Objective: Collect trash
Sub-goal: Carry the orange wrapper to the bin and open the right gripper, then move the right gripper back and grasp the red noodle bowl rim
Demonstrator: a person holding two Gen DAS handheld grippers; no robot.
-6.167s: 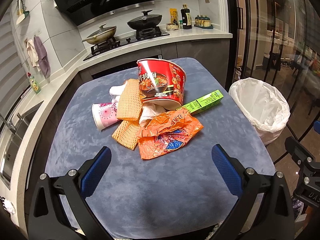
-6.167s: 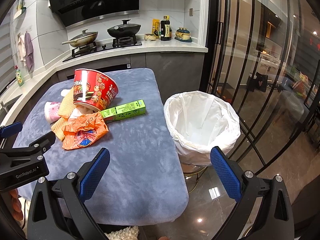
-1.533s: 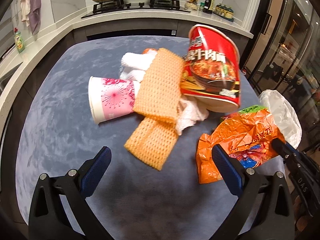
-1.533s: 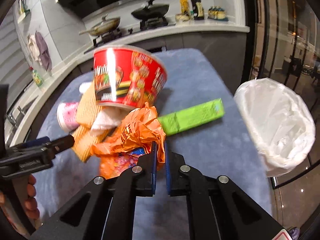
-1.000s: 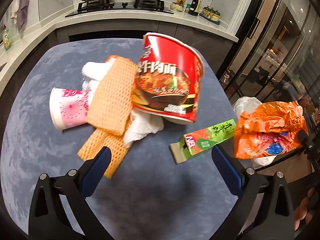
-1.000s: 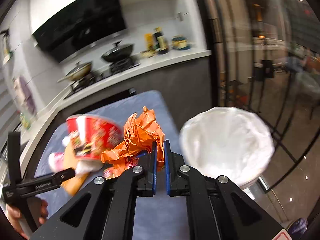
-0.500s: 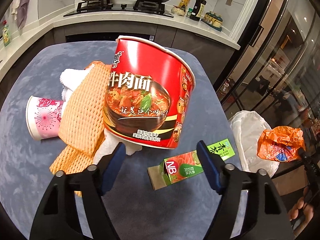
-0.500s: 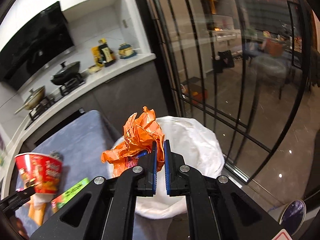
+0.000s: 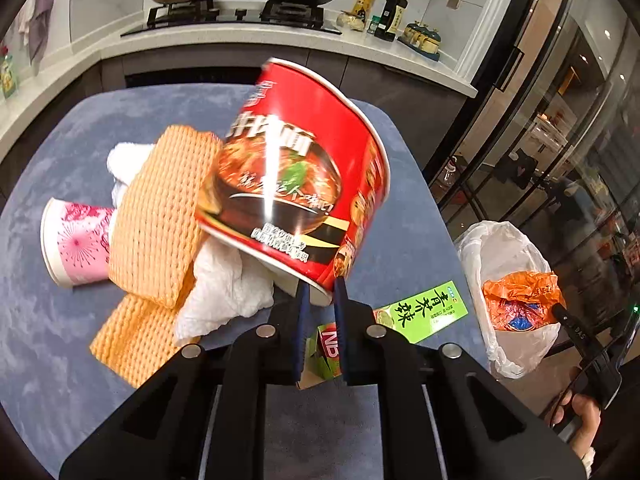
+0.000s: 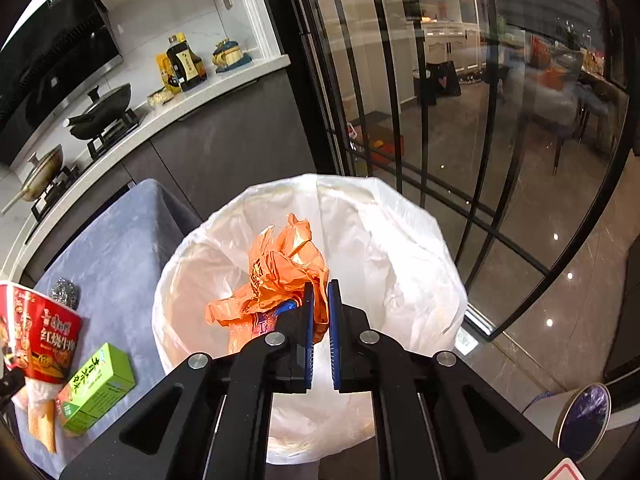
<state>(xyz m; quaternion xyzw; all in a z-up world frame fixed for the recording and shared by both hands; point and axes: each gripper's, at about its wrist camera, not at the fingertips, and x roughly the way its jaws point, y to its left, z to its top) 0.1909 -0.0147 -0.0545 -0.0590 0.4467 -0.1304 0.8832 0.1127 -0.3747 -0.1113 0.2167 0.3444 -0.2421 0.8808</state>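
Two items are held at once: the right hand-held gripper [image 10: 318,300] pinches the orange wrapper [image 10: 280,276] above the white-lined bin [image 10: 400,240], apparently for dropping, while the left hand-held gripper [image 9: 318,300] clamps the red noodle cup's [image 9: 296,176] rim, tilting it over the table [image 9: 60,152].

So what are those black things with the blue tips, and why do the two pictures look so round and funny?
They are tongs that a person holds, one in each hand. A small camera sits on each, looking along its two blue tips, and its wide lens bends the picture.

The left view shows the left tongs shut on the rim of a red noodle cup, tilted above the grey table. On the table lie a pink paper cup, orange foam netting, white tissue and a green box.

The right view shows the right tongs pinching an orange wrapper over the white trash bag.
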